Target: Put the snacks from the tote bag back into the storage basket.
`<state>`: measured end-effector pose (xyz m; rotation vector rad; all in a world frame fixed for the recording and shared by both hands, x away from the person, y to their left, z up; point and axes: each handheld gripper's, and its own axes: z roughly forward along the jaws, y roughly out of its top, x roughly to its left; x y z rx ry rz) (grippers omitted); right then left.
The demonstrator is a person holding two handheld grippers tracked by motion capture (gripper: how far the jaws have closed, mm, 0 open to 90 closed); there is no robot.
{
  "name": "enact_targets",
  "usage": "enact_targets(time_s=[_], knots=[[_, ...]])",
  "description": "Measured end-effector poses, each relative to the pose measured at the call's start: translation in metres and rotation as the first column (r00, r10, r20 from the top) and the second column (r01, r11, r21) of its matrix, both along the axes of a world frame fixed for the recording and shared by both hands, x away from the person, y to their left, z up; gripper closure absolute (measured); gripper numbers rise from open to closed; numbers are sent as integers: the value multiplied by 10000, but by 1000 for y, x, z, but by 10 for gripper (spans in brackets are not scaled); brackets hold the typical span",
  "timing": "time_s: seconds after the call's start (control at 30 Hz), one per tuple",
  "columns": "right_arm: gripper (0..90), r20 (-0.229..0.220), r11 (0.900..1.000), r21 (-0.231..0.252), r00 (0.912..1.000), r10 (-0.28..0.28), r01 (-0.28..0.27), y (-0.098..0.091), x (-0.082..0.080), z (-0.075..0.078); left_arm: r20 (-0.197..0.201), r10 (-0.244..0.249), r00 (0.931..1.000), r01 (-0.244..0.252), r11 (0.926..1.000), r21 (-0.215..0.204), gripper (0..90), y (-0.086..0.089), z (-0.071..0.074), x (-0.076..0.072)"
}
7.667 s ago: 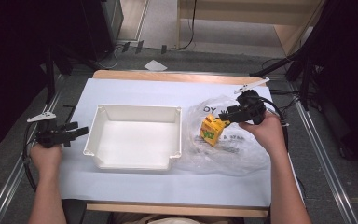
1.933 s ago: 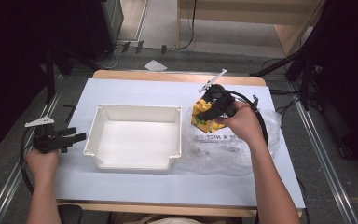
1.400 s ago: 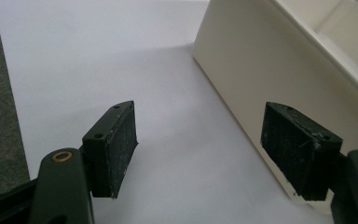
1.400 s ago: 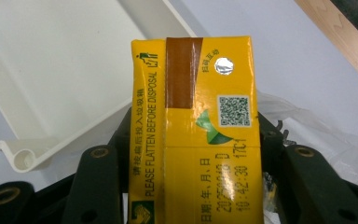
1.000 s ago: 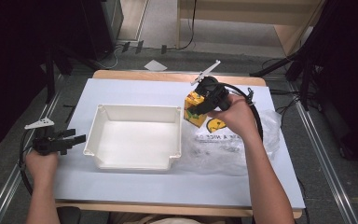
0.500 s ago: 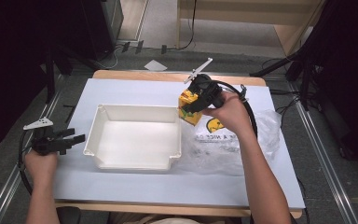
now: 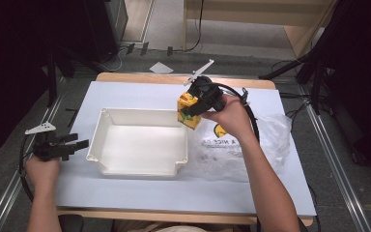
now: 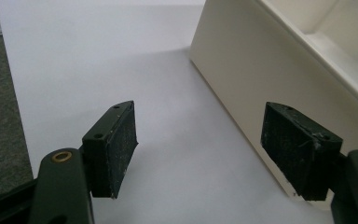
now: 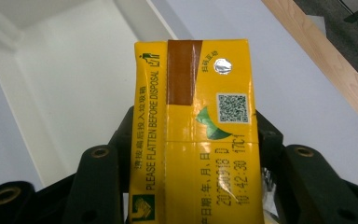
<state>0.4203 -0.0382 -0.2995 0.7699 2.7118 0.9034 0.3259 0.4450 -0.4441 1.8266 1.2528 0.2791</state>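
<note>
My right gripper (image 7: pixel 193 107) is clamped on the yellow drink carton (image 7: pixel 189 110), one jaw pressed on each side; the right gripper view shows the carton (image 9: pixel 196 140) squeezed between them, printed face toward the camera. In the high view the carton hangs in the air above the far-right corner of the white tray (image 7: pixel 140 166), about 1 o'clock from the tray's middle, tilted a bit. The clear plastic bag (image 7: pixel 251 145) lies flat on the white table cover (image 7: pixel 125 193) at 3 o'clock of the tray, just beside it, under my right forearm.

My left gripper (image 7: pixel 75 145) sits at 9 o'clock of the tray, near its left wall, not touching. The left gripper view has the jaws standing wide apart with nothing between them, the tray wall (image 8: pixel 242 70) just beyond the right-hand pad (image 8: pixel 293 144).
</note>
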Motion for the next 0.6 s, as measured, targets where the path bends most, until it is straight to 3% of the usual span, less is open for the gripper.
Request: enact_targets(time_s=[0.2, 0.47, 0.6], knots=[[519, -14, 9997, 193, 9999, 121, -120, 5, -2, -3, 58, -59, 10000, 59, 10000, 50, 279, -3, 1, 0], [520, 438, 9990, 201, 9983, 385, -394, 17, -8, -5, 31, -42, 10000, 41, 9999, 135, 280, -5, 1, -1], [520, 429, 9981, 266, 9976, 544, -556, 23, -7, -5, 33, -93, 10000, 93, 9998, 170, 280, -6, 2, -1]])
